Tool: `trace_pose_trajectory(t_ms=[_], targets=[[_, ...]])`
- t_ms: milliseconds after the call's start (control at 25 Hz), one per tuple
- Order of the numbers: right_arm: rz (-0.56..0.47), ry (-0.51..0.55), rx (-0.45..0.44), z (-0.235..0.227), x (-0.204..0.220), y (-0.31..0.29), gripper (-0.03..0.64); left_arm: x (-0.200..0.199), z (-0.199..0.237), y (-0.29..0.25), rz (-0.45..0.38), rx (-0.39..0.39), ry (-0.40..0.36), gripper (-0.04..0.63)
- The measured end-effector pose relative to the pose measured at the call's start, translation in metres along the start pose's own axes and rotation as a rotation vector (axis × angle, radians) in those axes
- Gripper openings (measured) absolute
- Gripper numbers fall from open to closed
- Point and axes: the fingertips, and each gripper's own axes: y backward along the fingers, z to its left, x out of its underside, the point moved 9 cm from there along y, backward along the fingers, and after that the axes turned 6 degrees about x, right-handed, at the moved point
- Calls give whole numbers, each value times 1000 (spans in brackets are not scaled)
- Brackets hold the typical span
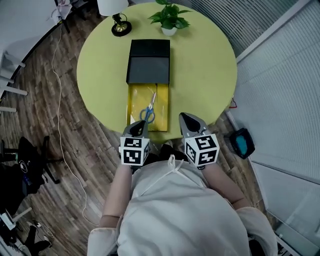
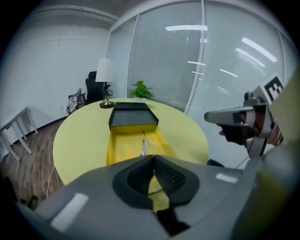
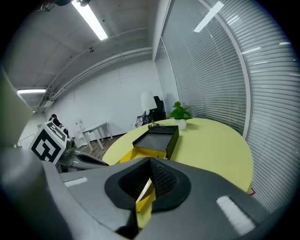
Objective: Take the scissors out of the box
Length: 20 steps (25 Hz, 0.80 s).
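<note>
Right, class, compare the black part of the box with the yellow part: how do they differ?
The black part looks empty; the yellow part holds the blue-handled scissors. The black part lies farther out, near the lamp and plant; the yellow part lies at the near edge of the table. Both are rectangular, similar in width, lined up end to end.
</note>
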Motion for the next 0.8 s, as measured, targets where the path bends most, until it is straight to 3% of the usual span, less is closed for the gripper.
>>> trace_pose_trajectory(t_ms=[320,800], targets=[[54,29,-47,-20,-2,-44,-2,-6,26,-61,194,40,68,57],[101,24,-79,-33,-4,-68,-2,-3,35,-113,467,25,30,120]])
